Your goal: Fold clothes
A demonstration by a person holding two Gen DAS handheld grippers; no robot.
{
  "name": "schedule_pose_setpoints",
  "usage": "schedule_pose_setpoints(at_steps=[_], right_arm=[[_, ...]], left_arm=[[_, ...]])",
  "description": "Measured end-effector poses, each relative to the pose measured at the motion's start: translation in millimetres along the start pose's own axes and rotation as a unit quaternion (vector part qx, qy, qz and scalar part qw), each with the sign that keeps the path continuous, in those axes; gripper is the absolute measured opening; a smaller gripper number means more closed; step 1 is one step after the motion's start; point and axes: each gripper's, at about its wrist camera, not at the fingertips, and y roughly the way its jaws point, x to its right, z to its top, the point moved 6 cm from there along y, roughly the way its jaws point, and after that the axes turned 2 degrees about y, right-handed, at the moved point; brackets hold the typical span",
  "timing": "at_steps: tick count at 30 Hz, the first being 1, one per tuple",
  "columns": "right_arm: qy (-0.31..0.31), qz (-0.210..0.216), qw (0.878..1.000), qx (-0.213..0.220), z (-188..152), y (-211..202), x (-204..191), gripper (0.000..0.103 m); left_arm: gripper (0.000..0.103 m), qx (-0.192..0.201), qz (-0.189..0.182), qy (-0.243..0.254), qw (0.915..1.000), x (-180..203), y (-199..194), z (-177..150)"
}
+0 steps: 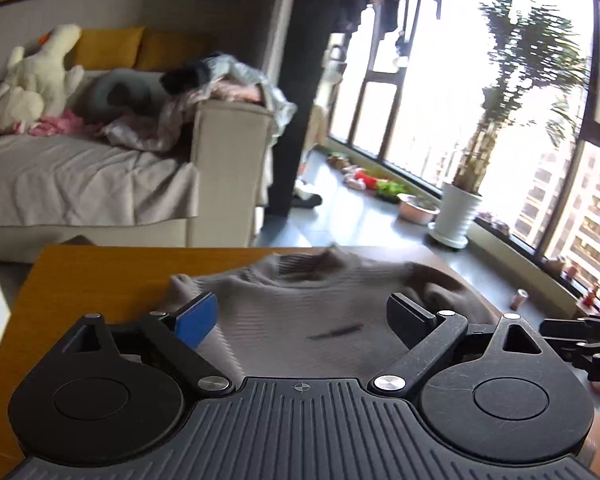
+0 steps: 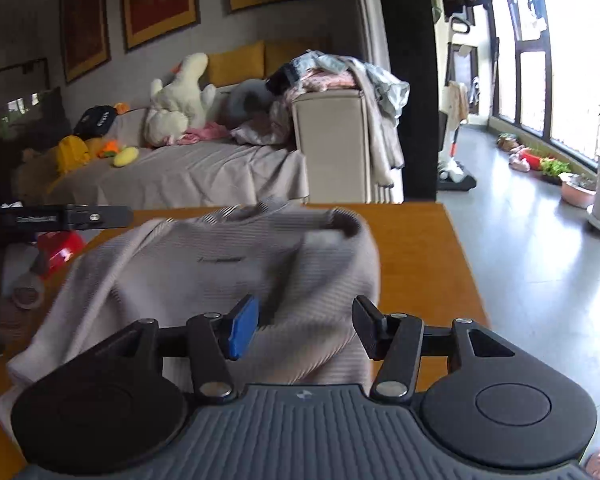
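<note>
I see the beige ribbed sweater (image 1: 300,304) spread on the wooden table (image 1: 96,276), my left gripper (image 1: 304,316) spread wide, my right gripper (image 2: 306,326) parted, neither gripping cloth

A grey-covered sofa (image 2: 204,172) with yellow cushions (image 1: 112,46) and a white plush toy (image 1: 36,80) stands under framed pictures (image 2: 160,0) on a grey wall; bright daylight floods tall dark-framed windows (image 1: 500,100) onto the grey floor (image 2: 520,240); a potted plant (image 1: 460,208) stands nearby.
</note>
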Motion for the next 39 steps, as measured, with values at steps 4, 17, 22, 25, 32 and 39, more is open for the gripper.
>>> schedule_pose_setpoints(at_steps=[4,17,22,25,32,39], right_arm=[[-0.008,-0.009,0.998,-0.062,-51.4,-5.8,-14.5,0.053],[-0.098,-0.024,0.995,-0.019,-66.1,-57.7,-80.6,0.071],[-0.179,-0.060,0.982,-0.028,-73.1,-20.1,-104.6,0.044],[-0.155,-0.063,0.986,-0.025,-52.7,-22.0,-90.3,0.005],[-0.059,-0.197,0.974,0.094,80.8,-76.1,33.0,0.004],[-0.021,-0.213,0.964,0.159,176.8,-94.0,77.7,0.003]], left_arm=[[0.096,-0.040,-0.021,0.045,0.9980,35.4,8.6,-48.4],[0.101,-0.042,-0.043,-0.028,0.9978,43.7,-38.0,-83.1],[0.103,-0.021,-0.039,-0.064,0.9970,30.0,-42.7,-77.3],[0.103,-0.017,-0.043,-0.085,0.9954,24.2,-44.3,-77.0],[0.103,-0.027,-0.054,-0.111,0.9920,18.1,-38.6,-78.9],[0.103,-0.026,-0.060,-0.121,0.9905,16.5,-40.9,-78.4]])
